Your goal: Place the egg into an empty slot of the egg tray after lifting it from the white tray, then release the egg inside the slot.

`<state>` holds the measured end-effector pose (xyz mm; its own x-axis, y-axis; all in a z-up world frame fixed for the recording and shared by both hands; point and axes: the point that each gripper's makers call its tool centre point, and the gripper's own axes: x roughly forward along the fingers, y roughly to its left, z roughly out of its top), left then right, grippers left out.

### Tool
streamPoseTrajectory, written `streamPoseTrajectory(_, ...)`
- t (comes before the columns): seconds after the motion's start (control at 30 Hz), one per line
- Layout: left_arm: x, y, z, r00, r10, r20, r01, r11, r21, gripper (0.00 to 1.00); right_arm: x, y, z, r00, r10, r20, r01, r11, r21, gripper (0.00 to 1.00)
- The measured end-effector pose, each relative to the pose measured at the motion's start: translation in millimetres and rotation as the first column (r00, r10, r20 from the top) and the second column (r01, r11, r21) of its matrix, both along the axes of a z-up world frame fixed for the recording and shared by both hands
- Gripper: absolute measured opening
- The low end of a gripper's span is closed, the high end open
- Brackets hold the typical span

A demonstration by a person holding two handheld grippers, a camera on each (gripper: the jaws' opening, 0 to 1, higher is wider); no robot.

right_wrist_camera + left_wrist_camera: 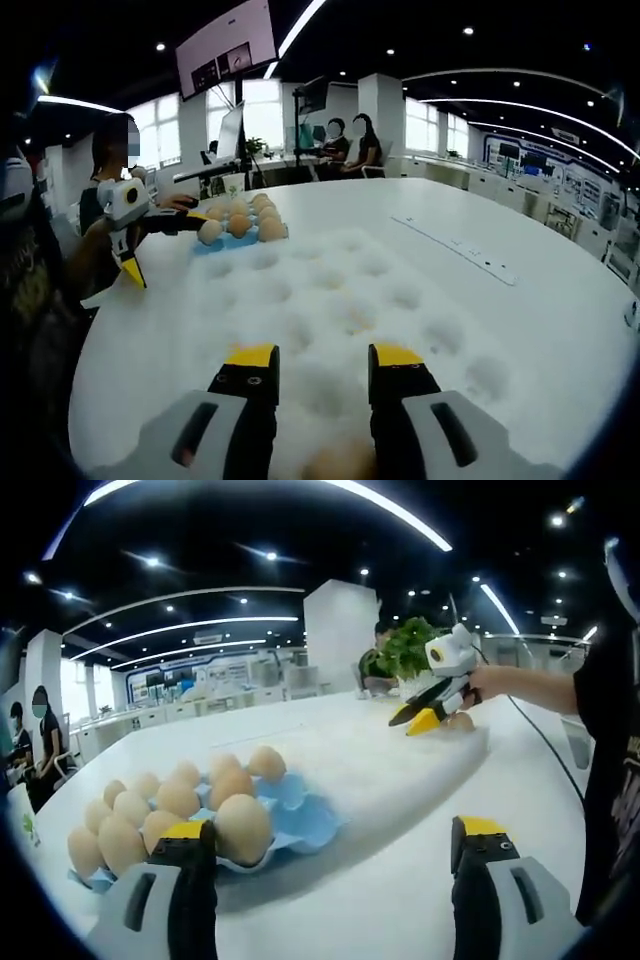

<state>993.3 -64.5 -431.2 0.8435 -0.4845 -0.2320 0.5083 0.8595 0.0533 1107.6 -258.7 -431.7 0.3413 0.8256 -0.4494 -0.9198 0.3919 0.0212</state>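
- While the right gripper reaches down onto the far end of the white tray, its yellow-tipped jaws stand apart around an egg that sits in one of the tray's dimples; I judge this to be the pickup step, with the grasp not yet closed.
- From the right gripper view, that egg shows as a blurred tan shape low between the parted jaws, so whether the pads already touch it I cannot tell.
- To do this well, I would centre the egg between the pads, close gently on its widest part and lift straight up, since a hard or off-centre squeeze could crack it or let it roll.
- The egg looks pale brown, smooth and rounded, with no marks I can make out.
- The left gripper hangs above the table near the egg tray, jaws wide apart and holding nothing.
- The egg tray is light blue and mostly filled with brown eggs; free cups show at the end nearest the white tray, a likely target.
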Motion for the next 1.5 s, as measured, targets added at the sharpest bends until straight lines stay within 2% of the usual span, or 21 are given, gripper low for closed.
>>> streamPoseTrajectory(0.47,-2.5,-3,-0.2,1.000,0.000,0.001,0.000,1.000,0.006,1.00,3,-22,6.8,0.999,-0.023,0.022,0.023,1.000,-0.006,0.37)
streamPoseTrajectory(0.57,-3.0,-4,0.1,1.000,0.000,0.001,0.000,1.000,0.006,1.00,4,-28,7.3,0.999,-0.030,0.041,0.031,0.999,-0.023,0.39)
streamPoseTrajectory(0.83,-4.1,-5,1.0,1.000,-0.003,0.002,0.003,1.000,0.003,1.00,0,-41,9.1,0.998,-0.024,0.056,0.027,0.999,-0.048,0.39)
streamPoseTrajectory(1.23,-4.7,-5,2.0,1.000,-0.010,0.006,0.010,1.000,-0.004,1.00,-6,-58,11.7,0.998,-0.040,0.048,0.042,0.998,-0.052,0.38)
streamPoseTrajectory(1.37,-4.9,-7,2.4,1.000,-0.014,0.007,0.014,1.000,-0.004,1.00,-6,-63,11.1,0.998,-0.032,0.060,0.036,0.997,-0.066,0.37)
streamPoseTrajectory(1.5,-3.4,-5,2.0,1.000,-0.013,0.008,0.013,1.000,-0.004,1.00,-10,-68,9.8,0.997,0.024,0.067,-0.019,0.997,-0.074,0.36)
